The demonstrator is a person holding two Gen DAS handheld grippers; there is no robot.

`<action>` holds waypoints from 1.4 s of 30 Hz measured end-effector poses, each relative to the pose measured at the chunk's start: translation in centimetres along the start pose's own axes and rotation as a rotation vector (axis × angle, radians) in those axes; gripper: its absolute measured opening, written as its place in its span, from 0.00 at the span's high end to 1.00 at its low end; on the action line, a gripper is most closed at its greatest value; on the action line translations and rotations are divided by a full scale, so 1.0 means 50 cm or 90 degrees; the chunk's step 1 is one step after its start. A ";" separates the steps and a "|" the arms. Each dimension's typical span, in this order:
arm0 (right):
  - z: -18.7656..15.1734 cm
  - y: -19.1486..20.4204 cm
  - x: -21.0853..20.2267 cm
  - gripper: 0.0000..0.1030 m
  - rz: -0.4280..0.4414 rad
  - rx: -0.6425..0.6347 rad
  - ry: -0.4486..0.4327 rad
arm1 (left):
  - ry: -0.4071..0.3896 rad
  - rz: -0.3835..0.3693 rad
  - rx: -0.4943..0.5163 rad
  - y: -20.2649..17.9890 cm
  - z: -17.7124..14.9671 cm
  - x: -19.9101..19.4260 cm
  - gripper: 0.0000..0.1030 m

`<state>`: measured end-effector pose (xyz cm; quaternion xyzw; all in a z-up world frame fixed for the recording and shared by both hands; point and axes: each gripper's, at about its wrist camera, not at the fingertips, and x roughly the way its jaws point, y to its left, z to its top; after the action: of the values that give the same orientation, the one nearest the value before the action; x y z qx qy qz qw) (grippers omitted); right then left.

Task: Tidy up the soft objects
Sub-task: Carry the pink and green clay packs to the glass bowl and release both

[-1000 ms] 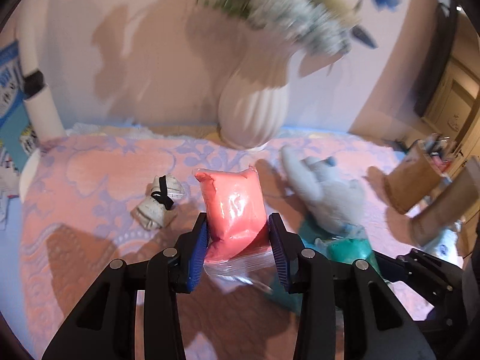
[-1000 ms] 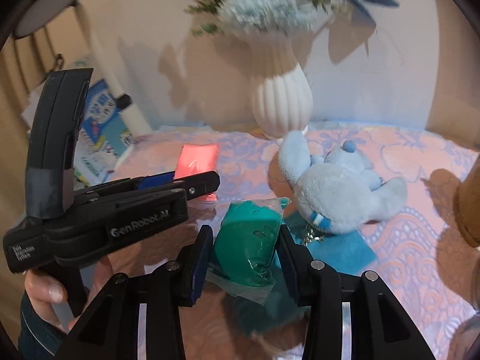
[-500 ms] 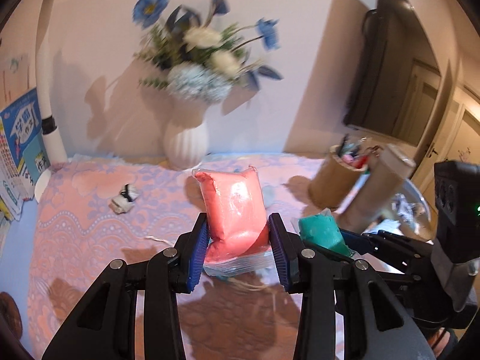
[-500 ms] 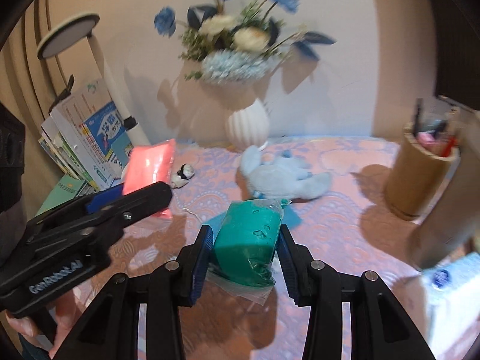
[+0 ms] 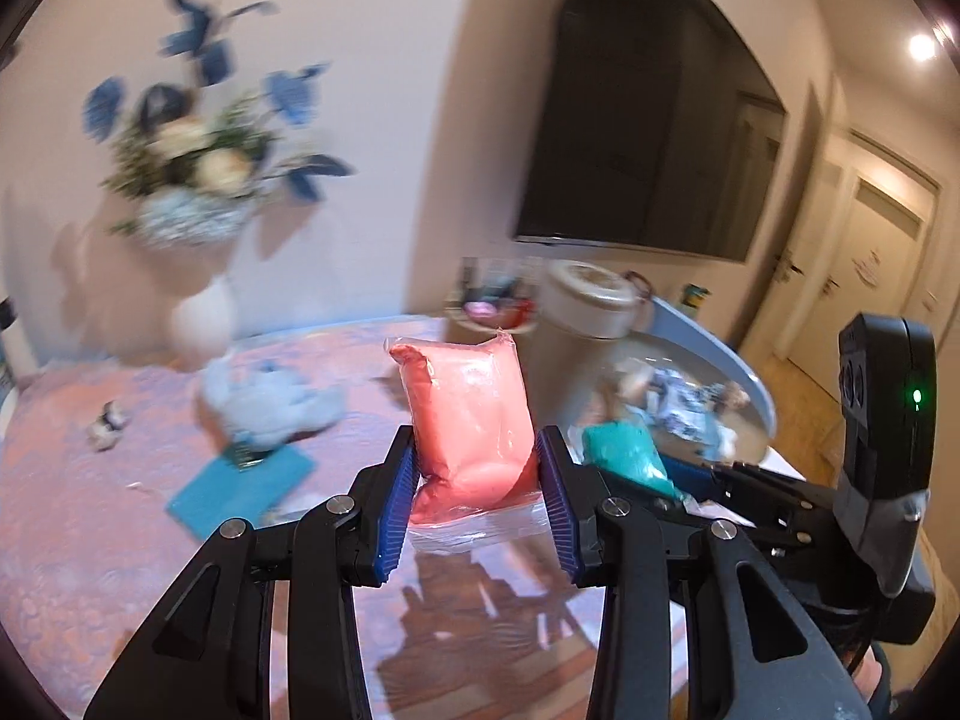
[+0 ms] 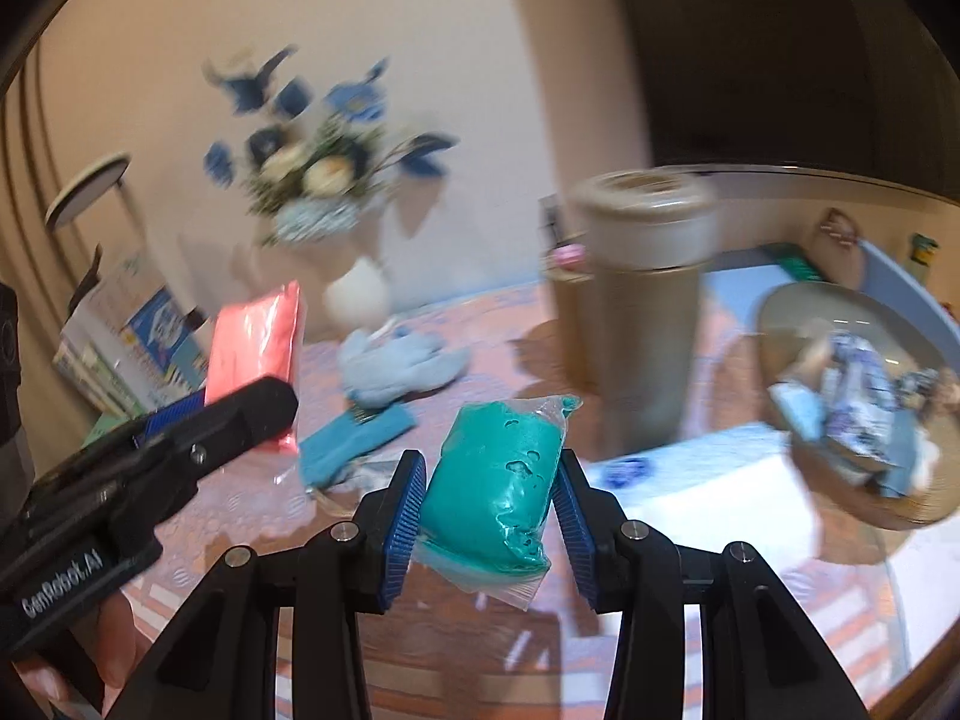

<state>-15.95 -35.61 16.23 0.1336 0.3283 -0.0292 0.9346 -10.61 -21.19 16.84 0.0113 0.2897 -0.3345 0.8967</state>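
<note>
A pink putty bag [image 5: 465,420] is clamped upright in the left gripper [image 5: 477,498]. A teal putty bag [image 6: 495,489] is held by the right gripper [image 6: 489,519]. At eleven o'clock, a blue plush toy [image 6: 396,363] is seen lying on the surface [image 5: 78,516].

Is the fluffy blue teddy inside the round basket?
No, the fluffy light-blue plush toy lies on the pink patterned tablecloth, well apart from the round woven basket.
</note>
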 end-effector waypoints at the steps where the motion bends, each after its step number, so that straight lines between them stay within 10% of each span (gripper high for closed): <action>1: 0.002 -0.027 -0.016 0.59 -0.015 0.009 -0.009 | 0.001 -0.008 0.009 -0.022 0.003 0.006 0.64; 16: 0.060 -0.391 -0.067 0.59 -0.166 0.178 -0.080 | 0.053 -0.085 0.133 -0.322 0.060 0.225 0.64; 31: 0.097 -0.546 0.027 0.59 -0.215 0.244 -0.033 | 0.093 -0.041 0.129 -0.369 0.069 0.433 0.64; 35: 0.100 -0.574 0.041 0.42 -0.219 0.257 -0.012 | 0.106 -0.039 0.149 -0.376 0.063 0.457 0.27; 42: 0.094 -0.568 -0.004 0.42 -0.180 0.271 -0.033 | 0.095 -0.074 0.178 -0.394 0.049 0.401 0.24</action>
<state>-17.32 -64.20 13.34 0.2795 0.3063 -0.2315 0.8800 -9.11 -48.90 11.70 0.1442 0.3063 -0.4210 0.8415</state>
